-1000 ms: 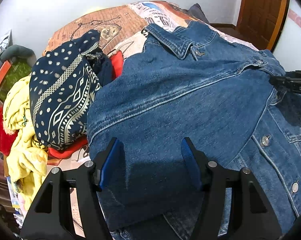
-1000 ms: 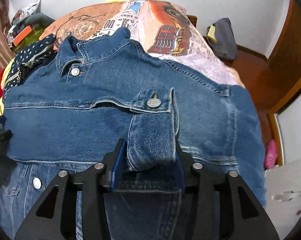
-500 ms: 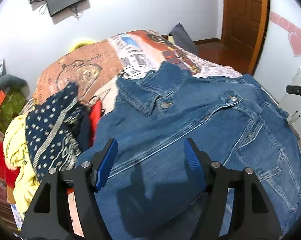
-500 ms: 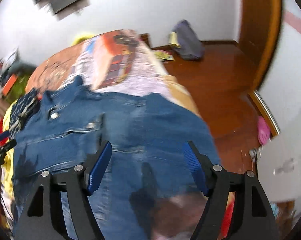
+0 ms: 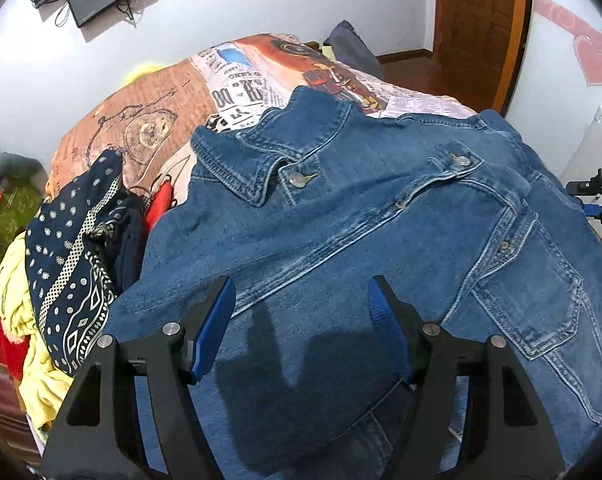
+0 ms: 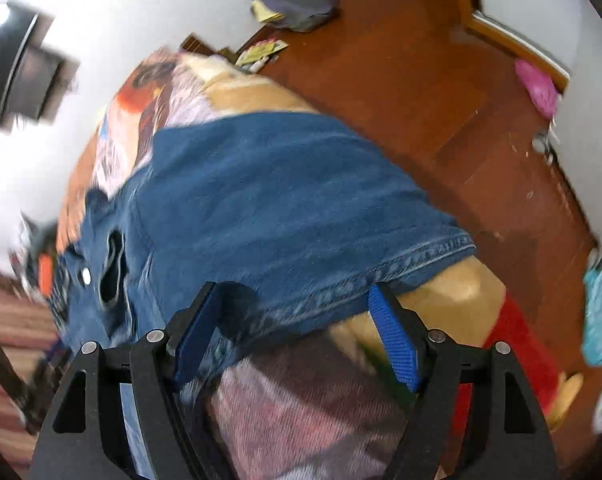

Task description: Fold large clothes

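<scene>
I am hovering my left claw (image 5: 301, 332) wide and empty above the jacket (image 5: 361, 240), which is lying spread on the bed (image 5: 149, 128); my right claw (image 6: 291, 332), its jaws just having been opening, is gaping over the hem (image 6: 381, 272), pads clear of it; I am judging a clean fold wants both corners pinched evenly; only the left view is showing the collar (image 5: 261, 152), only the right the floor (image 6: 421, 80)

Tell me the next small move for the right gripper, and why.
Probably bring the right gripper, whose jaws have just been opening and grip nothing, down to close on the denim jacket's stitched edge. That edge lies just ahead of the fingers, overhanging the bed, ready to fold inward.
</scene>
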Demonstrator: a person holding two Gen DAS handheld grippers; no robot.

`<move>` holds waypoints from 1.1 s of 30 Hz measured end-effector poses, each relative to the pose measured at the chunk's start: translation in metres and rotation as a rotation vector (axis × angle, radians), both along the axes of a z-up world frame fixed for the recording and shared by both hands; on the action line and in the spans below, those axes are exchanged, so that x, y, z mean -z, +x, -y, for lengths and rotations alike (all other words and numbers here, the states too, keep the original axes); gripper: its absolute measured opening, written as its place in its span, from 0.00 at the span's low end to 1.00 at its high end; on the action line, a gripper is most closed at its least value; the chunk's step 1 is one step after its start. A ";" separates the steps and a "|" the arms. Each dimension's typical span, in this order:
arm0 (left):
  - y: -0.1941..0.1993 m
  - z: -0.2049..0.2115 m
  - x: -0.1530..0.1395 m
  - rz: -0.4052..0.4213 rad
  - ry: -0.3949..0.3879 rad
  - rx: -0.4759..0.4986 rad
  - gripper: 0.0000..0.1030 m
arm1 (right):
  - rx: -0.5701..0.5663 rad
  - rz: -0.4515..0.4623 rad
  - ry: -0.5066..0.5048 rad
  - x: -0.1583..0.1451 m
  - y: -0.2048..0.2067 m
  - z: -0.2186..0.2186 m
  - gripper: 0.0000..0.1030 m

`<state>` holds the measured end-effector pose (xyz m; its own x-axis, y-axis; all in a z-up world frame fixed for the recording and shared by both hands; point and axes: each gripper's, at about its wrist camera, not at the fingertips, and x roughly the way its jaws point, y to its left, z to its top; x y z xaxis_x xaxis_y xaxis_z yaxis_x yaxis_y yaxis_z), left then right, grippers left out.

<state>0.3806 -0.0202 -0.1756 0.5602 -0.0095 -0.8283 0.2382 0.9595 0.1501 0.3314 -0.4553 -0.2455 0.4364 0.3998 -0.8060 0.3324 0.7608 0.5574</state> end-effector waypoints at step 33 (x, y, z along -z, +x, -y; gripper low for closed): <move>-0.015 -0.011 0.006 0.017 0.051 -0.029 0.66 | 0.153 0.157 -0.191 -0.046 0.024 0.003 0.11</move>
